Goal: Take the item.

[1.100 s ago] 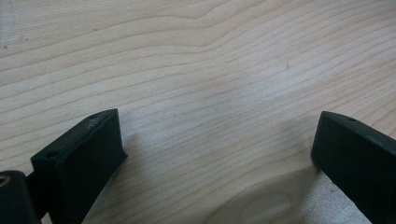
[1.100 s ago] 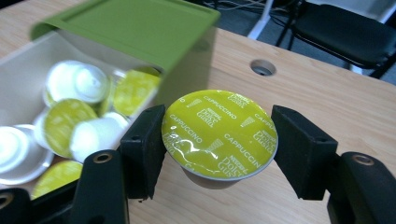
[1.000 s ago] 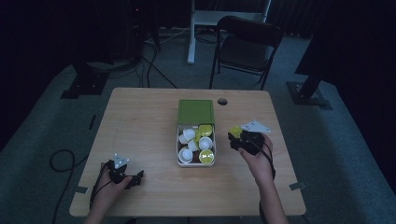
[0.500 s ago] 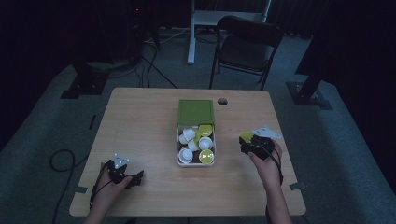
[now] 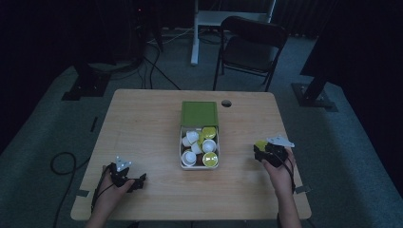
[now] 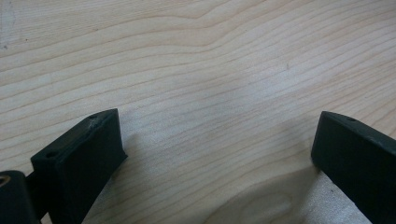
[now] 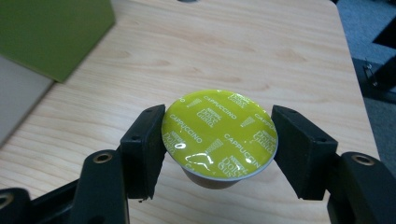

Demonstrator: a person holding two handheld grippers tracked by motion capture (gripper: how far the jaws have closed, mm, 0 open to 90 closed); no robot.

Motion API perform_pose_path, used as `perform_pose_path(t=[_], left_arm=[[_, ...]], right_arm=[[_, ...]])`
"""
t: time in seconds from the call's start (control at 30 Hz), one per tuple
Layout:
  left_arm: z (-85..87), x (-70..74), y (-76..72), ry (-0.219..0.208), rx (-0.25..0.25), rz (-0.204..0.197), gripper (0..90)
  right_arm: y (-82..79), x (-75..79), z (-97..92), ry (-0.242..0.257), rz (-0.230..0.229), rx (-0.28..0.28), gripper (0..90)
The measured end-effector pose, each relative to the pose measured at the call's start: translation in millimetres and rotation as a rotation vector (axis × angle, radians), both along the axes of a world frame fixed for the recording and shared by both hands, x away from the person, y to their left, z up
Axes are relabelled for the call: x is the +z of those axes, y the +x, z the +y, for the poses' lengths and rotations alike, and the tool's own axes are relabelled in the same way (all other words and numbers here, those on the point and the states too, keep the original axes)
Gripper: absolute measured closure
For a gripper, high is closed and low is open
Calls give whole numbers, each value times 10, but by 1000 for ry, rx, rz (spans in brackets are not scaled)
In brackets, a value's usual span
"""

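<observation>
Right tongs (image 7: 219, 140) clamping coffee capsule (image 7: 219, 133), seemingly upright

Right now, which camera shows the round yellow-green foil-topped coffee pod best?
The right gripper view: the round yellow-green foil-topped coffee pod sits big between the tool's jaws, lettering readable. The high view shows a tiny yellow spot.

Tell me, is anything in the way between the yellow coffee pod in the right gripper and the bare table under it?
Nothing visible. The right gripper holds the coffee pod between its jaws, foil lid up, over bare table. The green box sits off to one side.
</observation>
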State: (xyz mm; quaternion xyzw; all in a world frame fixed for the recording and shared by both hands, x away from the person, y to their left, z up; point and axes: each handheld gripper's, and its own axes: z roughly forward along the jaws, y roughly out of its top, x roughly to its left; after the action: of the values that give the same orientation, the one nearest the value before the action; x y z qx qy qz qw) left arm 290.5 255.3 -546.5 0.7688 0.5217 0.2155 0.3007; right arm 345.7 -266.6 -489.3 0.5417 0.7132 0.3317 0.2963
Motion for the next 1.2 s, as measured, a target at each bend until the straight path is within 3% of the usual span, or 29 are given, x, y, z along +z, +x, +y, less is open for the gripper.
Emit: perform_pose_path(t=[0.43,0.53,0.87,1.07,1.2], left_arm=[[-1,-1,0,-1,1,-1,24],[-2,-1,0,-2,1,-1,23],[-1,-1,0,-2,1,-2,24],[-1,0,0,-1,1,-1,24],[-1,-1,0,-1,1,-1,24]], right_arm=[[-54,-187,-247,9,32,-84,376],[-62,-222,-276,-11,39,-98,376],[-99,-379,-374,3,94,-116,375],[-116,-400,-396,11,103,-109,368],[-114,-390,-374,19,104,-101,286]])
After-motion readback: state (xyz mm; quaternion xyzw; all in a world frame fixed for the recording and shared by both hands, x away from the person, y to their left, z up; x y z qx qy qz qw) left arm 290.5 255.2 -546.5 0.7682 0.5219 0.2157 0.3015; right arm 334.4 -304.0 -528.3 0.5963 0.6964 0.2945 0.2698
